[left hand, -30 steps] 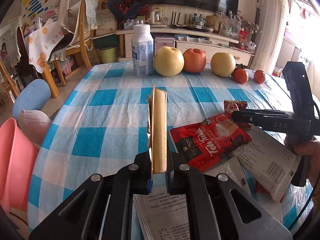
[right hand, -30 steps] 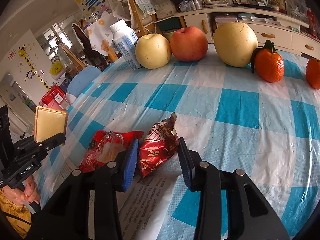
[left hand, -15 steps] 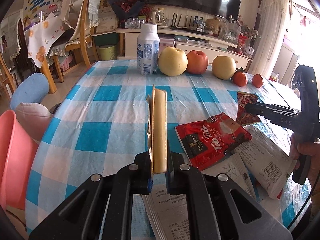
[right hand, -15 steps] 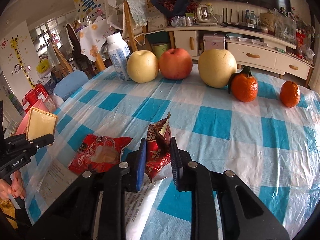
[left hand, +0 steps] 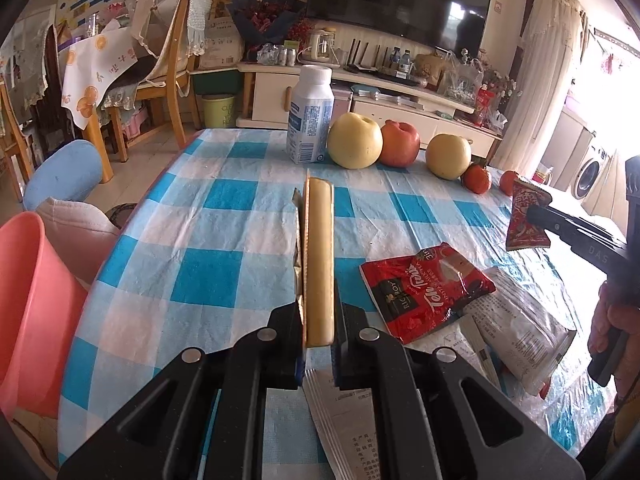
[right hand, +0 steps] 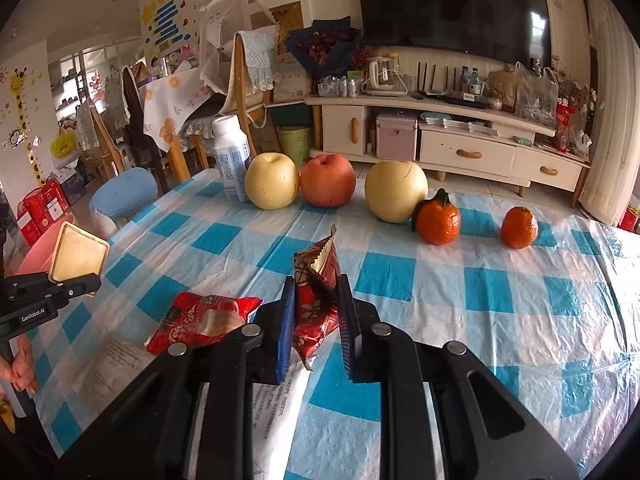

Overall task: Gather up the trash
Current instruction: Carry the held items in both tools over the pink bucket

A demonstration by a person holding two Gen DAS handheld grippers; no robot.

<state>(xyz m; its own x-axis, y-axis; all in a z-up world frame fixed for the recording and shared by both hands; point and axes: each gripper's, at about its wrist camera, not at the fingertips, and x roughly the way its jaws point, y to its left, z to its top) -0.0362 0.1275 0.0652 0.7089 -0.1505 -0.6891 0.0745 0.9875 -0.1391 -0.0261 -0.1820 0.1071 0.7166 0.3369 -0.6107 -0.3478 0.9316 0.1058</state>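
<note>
My left gripper (left hand: 318, 320) is shut on a flat yellow packet with a gold foil rim (left hand: 318, 256), held upright and edge-on above the checked tablecloth. The same yellow packet (right hand: 78, 254) shows square-on at the left of the right wrist view. My right gripper (right hand: 316, 312) is shut on a small red foil wrapper (right hand: 316, 296), lifted clear of the table. From the left wrist view that red wrapper (left hand: 526, 216) hangs at the far right. A red tea sachet (left hand: 424, 292) and a white plastic packet (left hand: 520, 332) lie on the table between the grippers.
A pink bin (left hand: 28, 312) stands off the table's left edge beside a blue chair (left hand: 60, 176). At the far side stand a milk bottle (left hand: 310, 116), two pears, an apple (right hand: 328, 180) and two oranges. Printed paper sheets (left hand: 344, 420) lie under the left gripper.
The right gripper's jaws closed on the red foil wrapper and raised it off the table. The left gripper drifted a little with the yellow packet still in its grip.
</note>
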